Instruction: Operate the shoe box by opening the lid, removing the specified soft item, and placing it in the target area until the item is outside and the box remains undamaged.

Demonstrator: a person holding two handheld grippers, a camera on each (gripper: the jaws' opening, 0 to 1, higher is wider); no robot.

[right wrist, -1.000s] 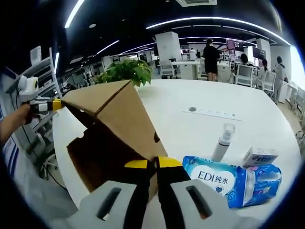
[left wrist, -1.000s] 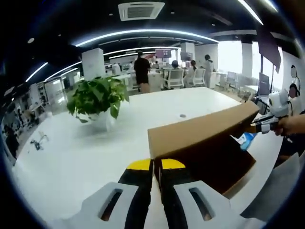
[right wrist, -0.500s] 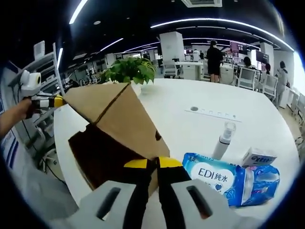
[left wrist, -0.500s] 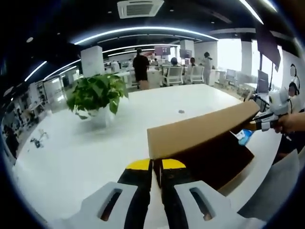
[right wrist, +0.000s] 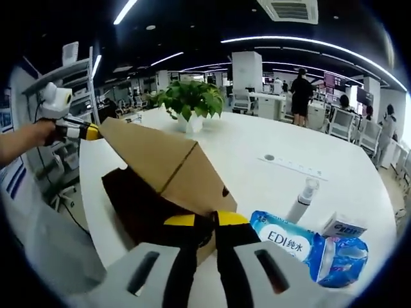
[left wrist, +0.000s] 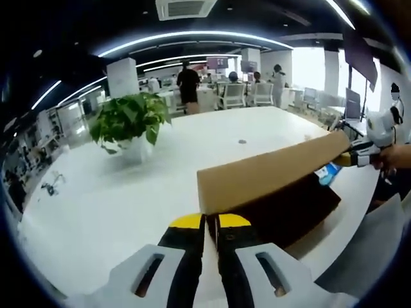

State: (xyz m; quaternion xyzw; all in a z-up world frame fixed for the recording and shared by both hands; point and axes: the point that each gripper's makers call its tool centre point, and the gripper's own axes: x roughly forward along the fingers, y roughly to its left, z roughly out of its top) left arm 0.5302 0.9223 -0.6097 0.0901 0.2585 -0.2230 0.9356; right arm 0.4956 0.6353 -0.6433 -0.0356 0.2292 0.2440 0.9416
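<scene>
Cardboard lid (left wrist: 270, 172) of the box (right wrist: 154, 205), near the worktop (left wrist: 128, 199) edge, is light and creasable, held raised by left tongs (left wrist: 210, 221) and right tongs (right wrist: 207, 219), each closed on an opposite lid corner; keep the grip on the rims.

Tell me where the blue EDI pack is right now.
In the right gripper view, the blue EDI pack lies on the white table, right of the cardboard shoe box, with a white bottle just behind it.
</scene>
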